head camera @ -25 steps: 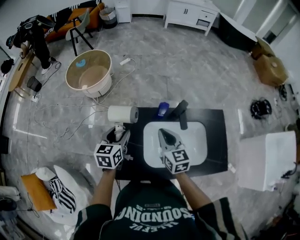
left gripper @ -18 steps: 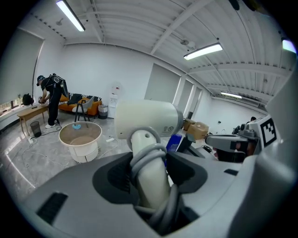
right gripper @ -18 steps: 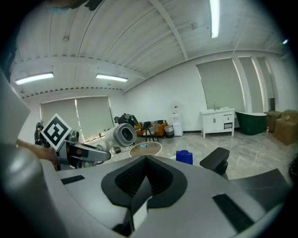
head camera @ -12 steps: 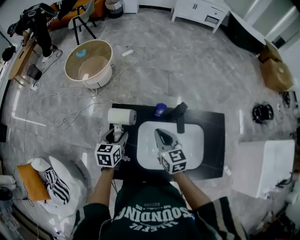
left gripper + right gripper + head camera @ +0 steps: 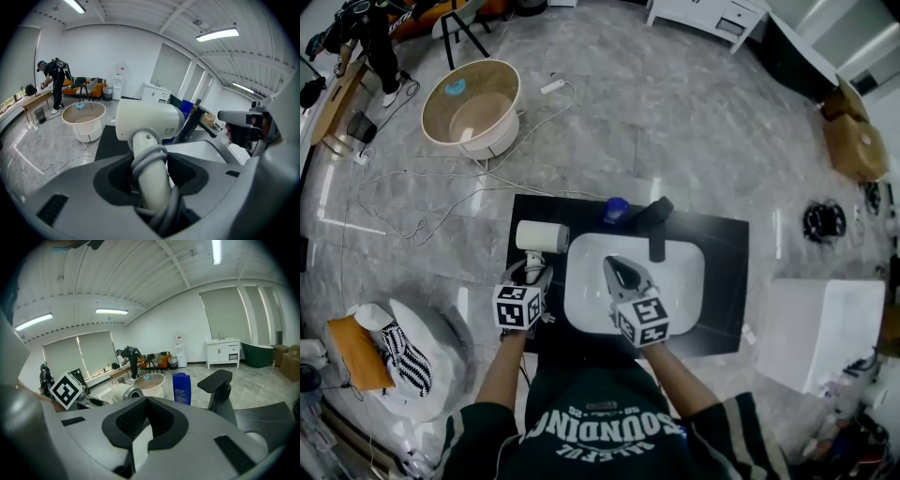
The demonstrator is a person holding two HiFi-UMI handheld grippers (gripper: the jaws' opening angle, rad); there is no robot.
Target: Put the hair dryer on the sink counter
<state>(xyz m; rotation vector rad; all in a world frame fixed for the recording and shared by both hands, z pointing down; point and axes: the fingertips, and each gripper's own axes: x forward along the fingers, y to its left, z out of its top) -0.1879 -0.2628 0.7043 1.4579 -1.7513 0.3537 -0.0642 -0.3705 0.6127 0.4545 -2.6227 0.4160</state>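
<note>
My left gripper (image 5: 532,273) is shut on the handle of the white hair dryer (image 5: 542,236), with its grey cord wound round the handle (image 5: 151,161). The dryer's barrel (image 5: 147,121) points sideways over the left part of the black sink counter (image 5: 727,281). Whether it touches the counter I cannot tell. My right gripper (image 5: 624,272) hovers over the white basin (image 5: 680,281), its jaws together and empty (image 5: 143,430). The black faucet (image 5: 657,225) and a blue bottle (image 5: 616,210) stand at the counter's far edge.
A round beige tub (image 5: 473,108) and loose white cables (image 5: 412,202) lie on the marble floor beyond the counter. A white box (image 5: 825,328) stands to the right, a white bag (image 5: 403,352) to the left. A person (image 5: 54,79) stands by a far table.
The left gripper has carried the dryer from the counter's far left corner in over its left side. The right gripper has stayed over the basin.
</note>
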